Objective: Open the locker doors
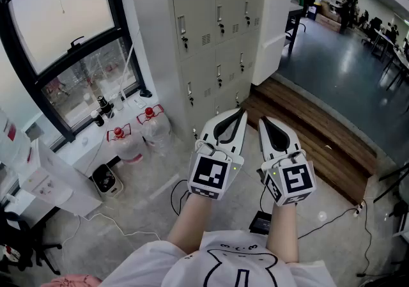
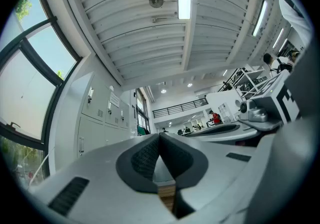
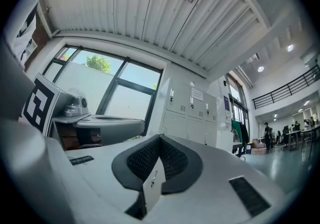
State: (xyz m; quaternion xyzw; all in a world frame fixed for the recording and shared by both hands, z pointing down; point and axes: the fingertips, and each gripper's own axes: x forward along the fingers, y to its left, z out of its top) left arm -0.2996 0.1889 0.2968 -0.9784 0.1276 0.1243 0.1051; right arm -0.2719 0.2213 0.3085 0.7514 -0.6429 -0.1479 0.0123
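A bank of pale grey lockers [image 1: 214,30] stands ahead of me, every door in view closed, each with a small handle and lock. It also shows in the left gripper view as lockers [image 2: 97,118] and in the right gripper view as lockers [image 3: 192,111]. My left gripper [image 1: 241,112] and right gripper [image 1: 262,119] are held side by side in the air, short of the lockers and tilted slightly upward. Both are shut with nothing between the pads, tips meeting at the left gripper [image 2: 160,135] and the right gripper [image 3: 160,138].
Two big red-capped water bottles [image 1: 153,124] stand on the floor left of the lockers, below a window [image 1: 64,36]. A white cabinet [image 1: 271,30] adjoins the lockers' right side. A wooden platform [image 1: 319,135] runs behind. Cables and a black box [image 1: 261,222] lie by my feet.
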